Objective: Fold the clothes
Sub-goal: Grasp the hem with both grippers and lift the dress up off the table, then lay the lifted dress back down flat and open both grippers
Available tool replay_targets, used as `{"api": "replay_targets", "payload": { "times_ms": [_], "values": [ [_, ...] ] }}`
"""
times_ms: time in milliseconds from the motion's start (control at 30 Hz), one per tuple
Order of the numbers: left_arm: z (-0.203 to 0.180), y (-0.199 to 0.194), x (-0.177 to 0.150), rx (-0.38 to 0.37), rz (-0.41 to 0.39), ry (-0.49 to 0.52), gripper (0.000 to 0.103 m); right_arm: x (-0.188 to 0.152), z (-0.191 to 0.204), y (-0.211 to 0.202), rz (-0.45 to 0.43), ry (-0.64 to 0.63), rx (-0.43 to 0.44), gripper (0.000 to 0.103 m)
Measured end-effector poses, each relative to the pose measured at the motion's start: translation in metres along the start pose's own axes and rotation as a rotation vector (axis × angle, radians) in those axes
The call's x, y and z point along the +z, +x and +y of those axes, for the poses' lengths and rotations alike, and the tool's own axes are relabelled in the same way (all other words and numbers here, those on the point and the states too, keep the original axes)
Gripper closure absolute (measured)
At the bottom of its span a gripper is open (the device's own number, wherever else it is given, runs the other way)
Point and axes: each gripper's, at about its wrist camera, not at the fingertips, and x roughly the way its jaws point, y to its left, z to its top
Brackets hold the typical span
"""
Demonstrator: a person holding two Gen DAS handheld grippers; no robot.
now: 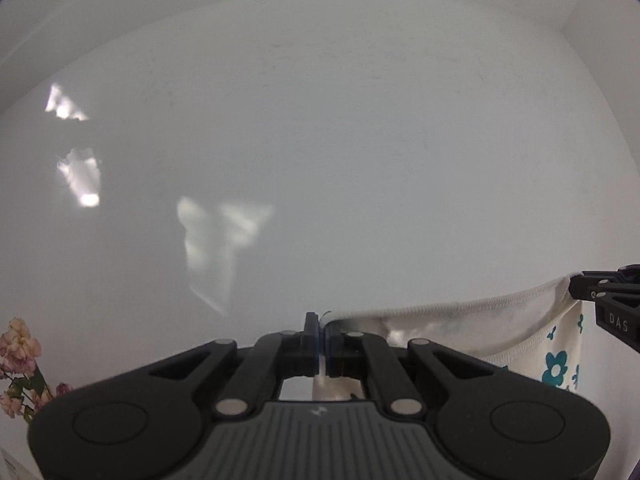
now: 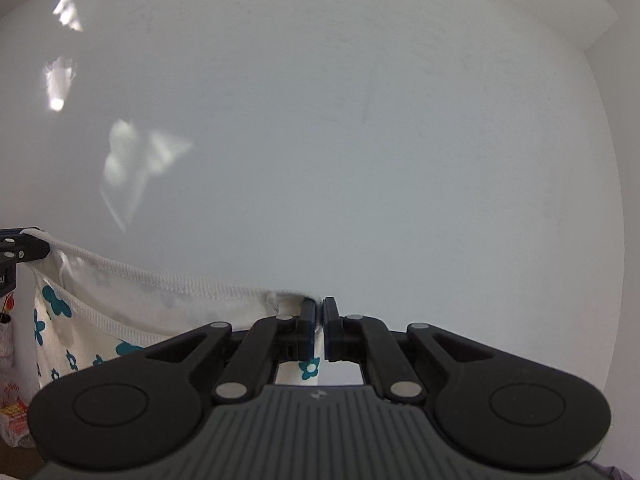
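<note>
Against a plain white wall (image 1: pixel 360 120), held up off any surface: a cream garment (image 1: pixel 520 332) printed with teal flowers, stretched between the two grippers. Left gripper (image 1: pixel 322 330) clenched on one end of the ribbed hem, a sliver of cream cloth pinched between the black pads, blue edging visible on the inner faces. Right gripper (image 2: pixel 320 312) likewise clamped tight on the other end of the same hem (image 2: pixel 168 280), fabric bunched just left of its fingers and a teal flower showing below them through the frame gap. Hem sagging in a shallow curve from one grip to the other (two stitched edges visible, so the opening hangs slightly parted). Body of the garment dropping downward below the hem. From the left wrist view, right gripper seen at far right edge, biting the hem corner; from the right wrist view, left gripper at far left edge doing the same. Patches of reflected light (image 1: pixel 224 240) on the wall. Faded pink flowers (image 1: pixel 20 364) at lower left of the left view; a printed plastic bag (image 2: pixel 14 412) low at left of the right view
</note>
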Motion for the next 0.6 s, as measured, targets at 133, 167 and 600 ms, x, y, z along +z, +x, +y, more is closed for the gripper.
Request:
{"api": "replay_targets", "payload": {
  "times_ms": [133, 167, 600],
  "values": [
    [-0.007, -0.041, -0.016, -0.025, -0.02, 0.093, 0.101, -0.013, -0.004, -0.023, -0.046, -0.083, 0.003, 0.1],
    [-0.012, -0.056, -0.029, -0.031, -0.005, 0.132, 0.101, -0.024, -0.004, -0.032, -0.041, -0.108, 0.012, 0.1],
    [-0.036, -0.334, -0.337, -0.403, 0.613, 0.248, 0.101, -0.309, -0.016, -0.273, 0.476, -0.245, 0.397, 0.101]
  ]
}}
